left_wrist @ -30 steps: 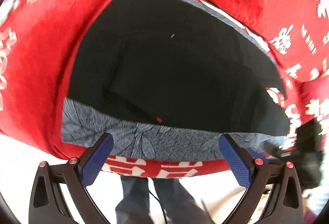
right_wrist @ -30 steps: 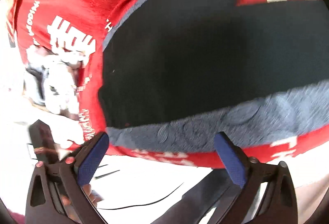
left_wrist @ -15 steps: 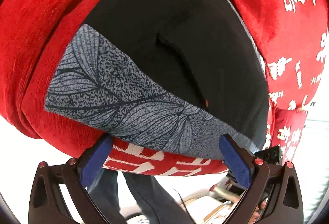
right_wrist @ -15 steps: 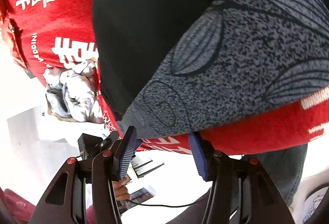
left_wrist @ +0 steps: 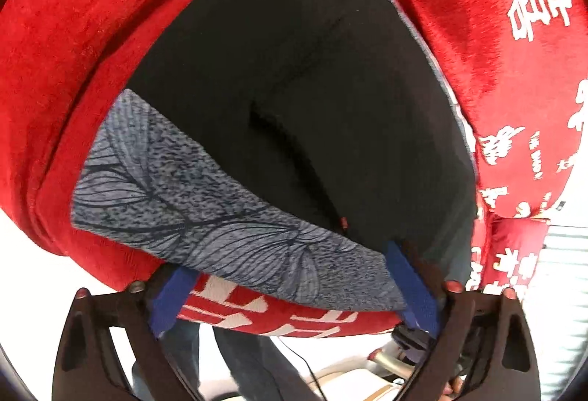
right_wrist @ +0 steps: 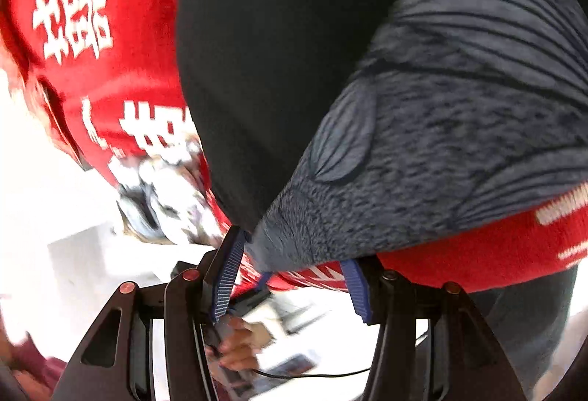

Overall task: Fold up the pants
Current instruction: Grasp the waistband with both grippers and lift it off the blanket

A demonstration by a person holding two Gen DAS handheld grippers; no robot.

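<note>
Left gripper (left_wrist: 290, 290) closing, pants (left_wrist: 239, 228) hem between pads

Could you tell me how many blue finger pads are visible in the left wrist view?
2: one blue pad at lower left, under the near edge of the grey leaf-print cloth; the other blue pad at lower right, beside the black pants. None seems hidden.
</note>
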